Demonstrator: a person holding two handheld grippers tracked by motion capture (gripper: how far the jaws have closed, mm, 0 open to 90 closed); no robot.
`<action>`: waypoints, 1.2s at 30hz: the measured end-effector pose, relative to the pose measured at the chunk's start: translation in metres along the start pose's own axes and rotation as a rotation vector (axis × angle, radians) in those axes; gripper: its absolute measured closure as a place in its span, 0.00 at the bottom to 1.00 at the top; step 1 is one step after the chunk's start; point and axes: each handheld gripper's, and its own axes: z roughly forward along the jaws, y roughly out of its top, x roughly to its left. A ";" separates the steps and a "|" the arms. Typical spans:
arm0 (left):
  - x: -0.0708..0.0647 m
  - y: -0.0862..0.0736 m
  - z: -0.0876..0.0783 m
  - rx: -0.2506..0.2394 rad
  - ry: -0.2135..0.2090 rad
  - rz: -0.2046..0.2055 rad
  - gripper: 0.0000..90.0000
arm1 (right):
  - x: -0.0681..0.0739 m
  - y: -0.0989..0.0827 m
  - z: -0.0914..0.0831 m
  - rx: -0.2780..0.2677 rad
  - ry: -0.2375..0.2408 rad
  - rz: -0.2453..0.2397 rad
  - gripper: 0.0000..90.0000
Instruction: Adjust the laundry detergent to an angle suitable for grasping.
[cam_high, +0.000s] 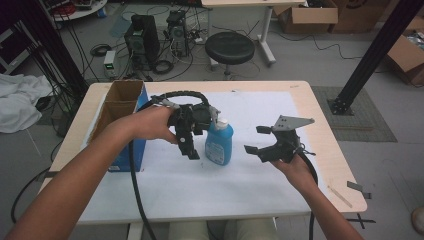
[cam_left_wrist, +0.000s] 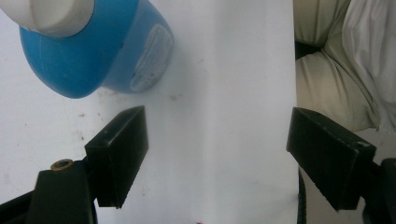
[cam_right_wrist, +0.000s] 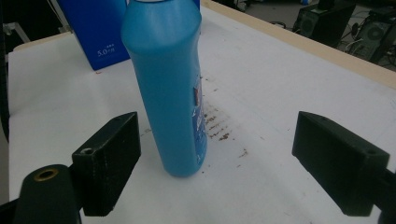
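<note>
A blue bottle (cam_high: 219, 142) with a white cap stands upright on the white sheet in the middle of the table. My left gripper (cam_high: 190, 150) hangs just left of it, pointing down at the sheet. Its jaws are open with nothing between them. In the left gripper view the bottle (cam_left_wrist: 93, 51) lies beyond the left jaw, outside the gripper (cam_left_wrist: 215, 135). My right gripper (cam_high: 256, 139) is to the right of the bottle, level and aimed at it, jaws wide open and apart from it. In the right gripper view the bottle (cam_right_wrist: 170, 84) stands ahead of the open gripper (cam_right_wrist: 217, 140), nearer its left jaw.
An open blue box (cam_high: 122, 115) stands at the table's left side, also in the right gripper view as the blue box (cam_right_wrist: 95, 28). Brown specks (cam_right_wrist: 217, 126) mark the sheet beside the bottle. The white sheet (cam_high: 200, 185) covers most of the tabletop. A black stool (cam_high: 229, 47) stands beyond the far edge.
</note>
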 end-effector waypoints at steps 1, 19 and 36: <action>0.000 0.000 0.000 0.000 0.000 0.000 0.24 | 0.002 -0.002 0.001 -0.009 -0.006 -0.001 0.17; -0.001 -0.001 -0.001 -0.011 0.002 0.012 0.24 | 0.017 -0.013 0.017 -0.057 0.002 0.018 0.17; -0.001 -0.003 -0.001 -0.010 0.007 0.014 0.24 | 0.029 -0.014 0.038 -0.078 0.011 0.020 0.17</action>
